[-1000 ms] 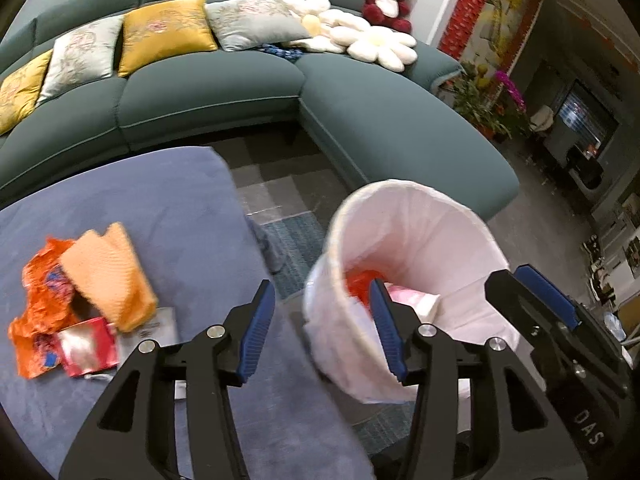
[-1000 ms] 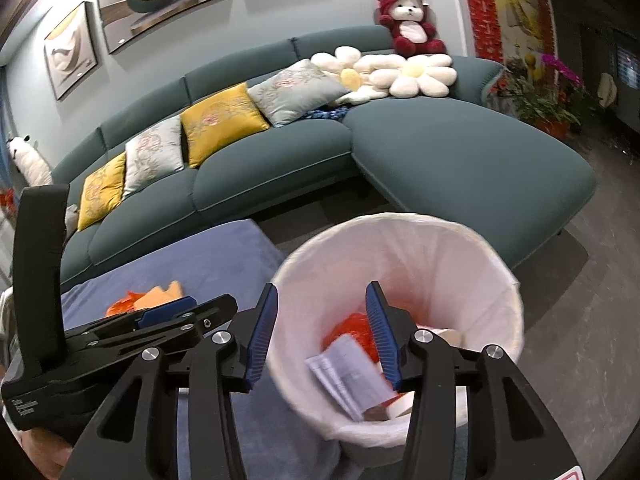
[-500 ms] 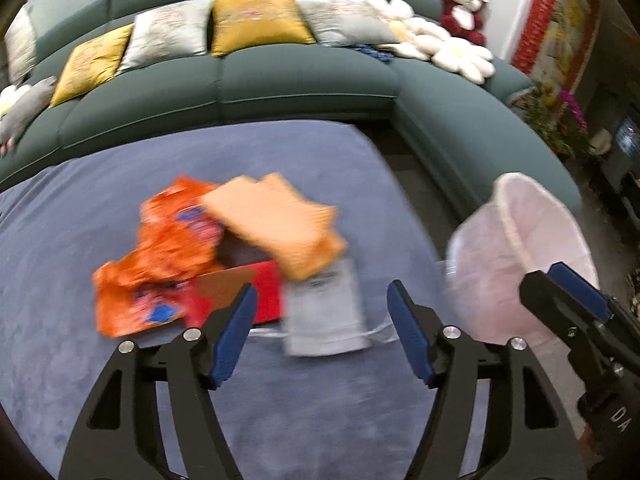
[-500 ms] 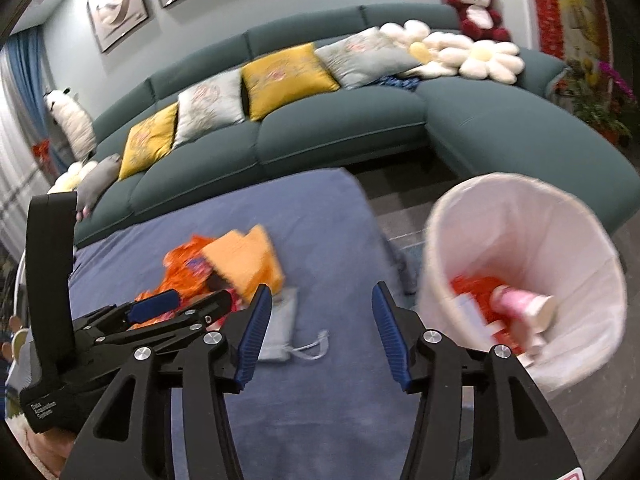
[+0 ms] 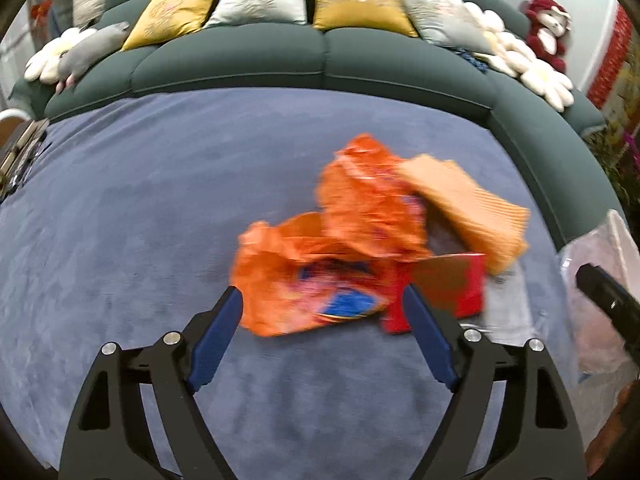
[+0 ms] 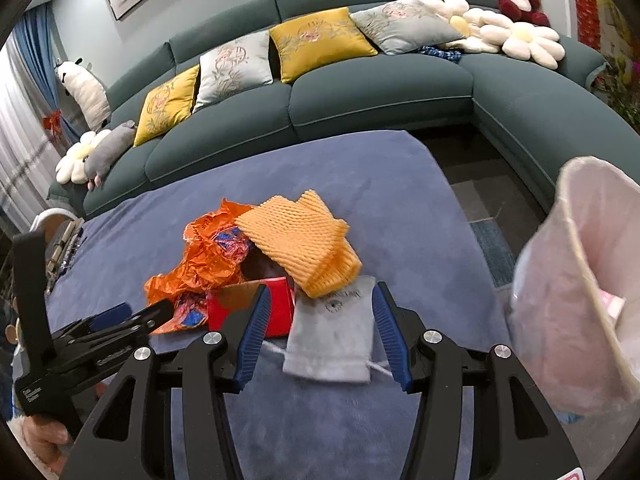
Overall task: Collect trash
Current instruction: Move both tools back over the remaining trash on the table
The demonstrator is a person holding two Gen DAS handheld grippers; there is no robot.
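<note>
Holding our left gripper (image 5: 322, 326) over the blue cloth (image 5: 140, 208), its jaws widening, empty, we frame the orange wrapper (image 5: 320, 264). Our right gripper (image 6: 320, 330) stands apart, nothing gripped, over the grey pouch (image 6: 332, 336). Beyond lie the red packet (image 6: 280, 304), foam netting (image 6: 300, 240), lined bin (image 6: 580, 280) rightward, then the sofa (image 6: 380, 92).

Both wrist views look steeply down along their jaws at the blue cloth (image 5: 140, 220), sofa (image 6: 360, 96) beyond. The left view sits close, orange wrapper (image 5: 312, 280) between its jaws; the right frames the grey pouch (image 6: 332, 332). Both share the trash pile and bin (image 6: 580, 300).
</note>
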